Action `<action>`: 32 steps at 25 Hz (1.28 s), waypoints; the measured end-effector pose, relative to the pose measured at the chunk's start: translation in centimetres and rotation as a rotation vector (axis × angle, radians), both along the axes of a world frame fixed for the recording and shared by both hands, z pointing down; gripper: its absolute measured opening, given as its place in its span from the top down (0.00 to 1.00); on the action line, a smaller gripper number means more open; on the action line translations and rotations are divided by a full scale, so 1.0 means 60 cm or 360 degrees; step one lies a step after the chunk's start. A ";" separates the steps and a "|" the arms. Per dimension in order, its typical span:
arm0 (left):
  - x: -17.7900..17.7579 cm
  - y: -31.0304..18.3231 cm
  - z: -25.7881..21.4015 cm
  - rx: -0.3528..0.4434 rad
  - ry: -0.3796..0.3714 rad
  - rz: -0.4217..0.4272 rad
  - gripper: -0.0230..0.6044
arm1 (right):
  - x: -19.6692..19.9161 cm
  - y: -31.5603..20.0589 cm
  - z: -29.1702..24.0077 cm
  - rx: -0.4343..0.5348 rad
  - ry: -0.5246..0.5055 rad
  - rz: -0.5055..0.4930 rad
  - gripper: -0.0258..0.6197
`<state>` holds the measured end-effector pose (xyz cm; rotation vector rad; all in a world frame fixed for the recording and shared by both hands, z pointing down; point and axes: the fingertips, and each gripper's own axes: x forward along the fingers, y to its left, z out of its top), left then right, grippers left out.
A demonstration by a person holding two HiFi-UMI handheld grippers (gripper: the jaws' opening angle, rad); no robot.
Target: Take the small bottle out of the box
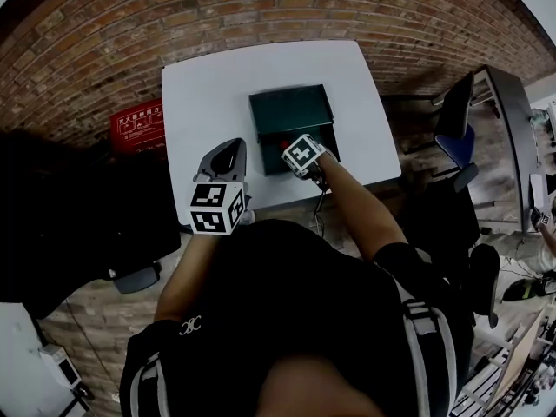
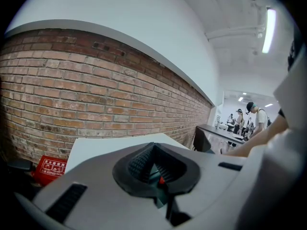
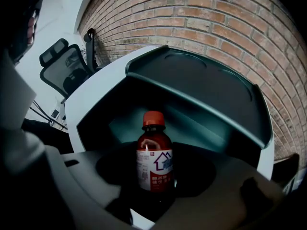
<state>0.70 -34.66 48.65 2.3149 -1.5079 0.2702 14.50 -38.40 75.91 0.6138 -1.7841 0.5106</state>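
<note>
A dark green box point(image 1: 291, 109) stands with its lid up in the middle of the white table point(image 1: 208, 94). Inside it stands the small brown bottle point(image 3: 154, 147), upright, with a red cap and a white label. My right gripper point(image 1: 301, 153) points steeply down into the box. In the right gripper view its jaws point(image 3: 154, 175) stand open on either side of the bottle, with a gap on each side. My left gripper point(image 1: 224, 165) hovers over the table's near edge, left of the box. Its ribbed pads point(image 2: 139, 163) meet at the tip with nothing between them.
A red crate point(image 1: 137, 122) sits on the floor beside the table's left edge, below the brick wall. Office chairs point(image 1: 456, 129) and a grey desk stand to the right. People stand far off at a desk point(image 2: 249, 121).
</note>
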 end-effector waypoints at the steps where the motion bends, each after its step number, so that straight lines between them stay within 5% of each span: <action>1: 0.000 -0.001 0.000 0.0001 0.0000 -0.0001 0.95 | 0.000 0.000 0.001 -0.0008 -0.0001 0.0002 0.62; 11: 0.005 -0.005 0.007 -0.0020 0.0007 0.0007 0.95 | 0.000 -0.003 0.003 -0.0091 0.0065 0.0009 0.62; 20: 0.010 0.002 -0.004 0.0003 0.0026 0.0014 0.95 | -0.004 -0.003 -0.001 -0.0012 -0.0003 0.0017 0.62; 32: 0.031 0.019 -0.006 0.0009 0.0031 0.0059 0.95 | -0.012 -0.004 -0.093 0.0289 -0.0295 0.0126 0.62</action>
